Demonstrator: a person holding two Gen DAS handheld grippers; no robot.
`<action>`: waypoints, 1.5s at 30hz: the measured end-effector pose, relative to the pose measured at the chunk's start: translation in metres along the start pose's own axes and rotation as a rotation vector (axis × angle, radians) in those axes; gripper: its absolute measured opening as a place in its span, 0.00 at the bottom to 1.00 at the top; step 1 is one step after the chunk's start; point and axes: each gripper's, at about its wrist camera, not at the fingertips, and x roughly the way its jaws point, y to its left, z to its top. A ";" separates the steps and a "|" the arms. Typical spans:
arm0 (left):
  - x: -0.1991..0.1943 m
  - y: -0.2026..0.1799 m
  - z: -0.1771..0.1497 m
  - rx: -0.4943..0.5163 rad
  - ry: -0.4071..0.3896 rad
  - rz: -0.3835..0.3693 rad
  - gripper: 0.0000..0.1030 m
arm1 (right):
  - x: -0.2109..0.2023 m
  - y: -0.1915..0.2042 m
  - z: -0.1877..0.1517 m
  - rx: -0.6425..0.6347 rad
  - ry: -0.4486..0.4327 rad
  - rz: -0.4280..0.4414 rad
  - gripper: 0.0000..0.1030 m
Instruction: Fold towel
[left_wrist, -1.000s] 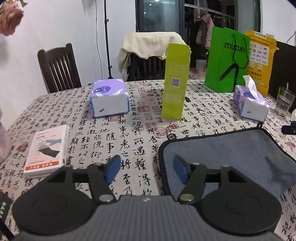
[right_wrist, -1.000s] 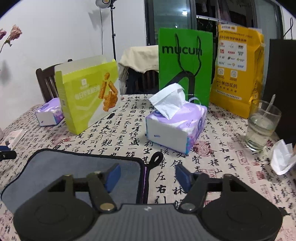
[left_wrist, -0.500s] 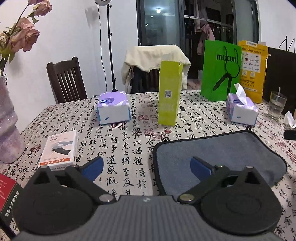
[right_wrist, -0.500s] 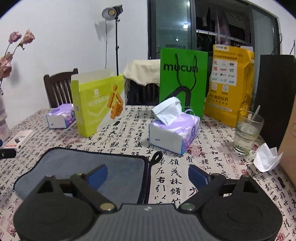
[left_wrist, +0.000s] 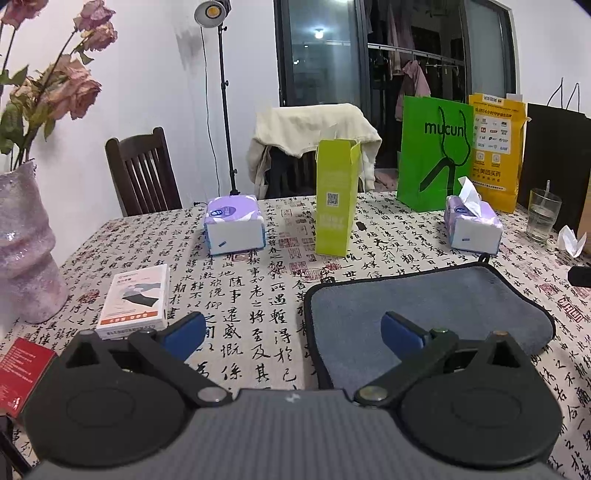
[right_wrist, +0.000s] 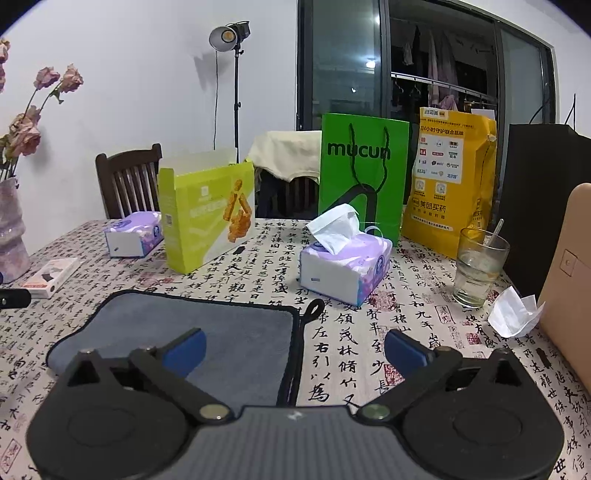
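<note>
A grey towel (left_wrist: 424, 299) with black trim lies folded flat on the calligraphy-print tablecloth. It also shows in the right wrist view (right_wrist: 207, 328), with its hanging loop (right_wrist: 314, 308) at the far right corner. My left gripper (left_wrist: 293, 330) is open and empty, raised over the towel's left edge. My right gripper (right_wrist: 293, 347) is open and empty, raised over the towel's right edge. Neither touches the cloth.
Behind the towel stand a lime carton (left_wrist: 336, 199), two tissue packs (left_wrist: 234, 225) (left_wrist: 471, 221), a green bag (left_wrist: 436, 151), a yellow bag (right_wrist: 450, 184) and a glass of water (right_wrist: 478, 269). A vase (left_wrist: 22, 243) and small boxes (left_wrist: 135, 295) sit left. A crumpled tissue (right_wrist: 513, 314) lies right.
Both grippers opened wide and rose up and back from the towel's edges. The towel stays flat on the table.
</note>
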 end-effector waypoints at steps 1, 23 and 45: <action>-0.002 0.000 -0.001 0.000 0.001 0.000 1.00 | -0.002 0.001 0.000 -0.003 0.002 0.002 1.00; -0.064 -0.004 -0.039 0.025 -0.044 -0.006 1.00 | -0.062 0.028 -0.032 -0.026 -0.015 0.025 1.00; -0.115 -0.020 -0.082 0.005 -0.079 -0.038 1.00 | -0.114 0.031 -0.083 0.008 -0.047 0.044 1.00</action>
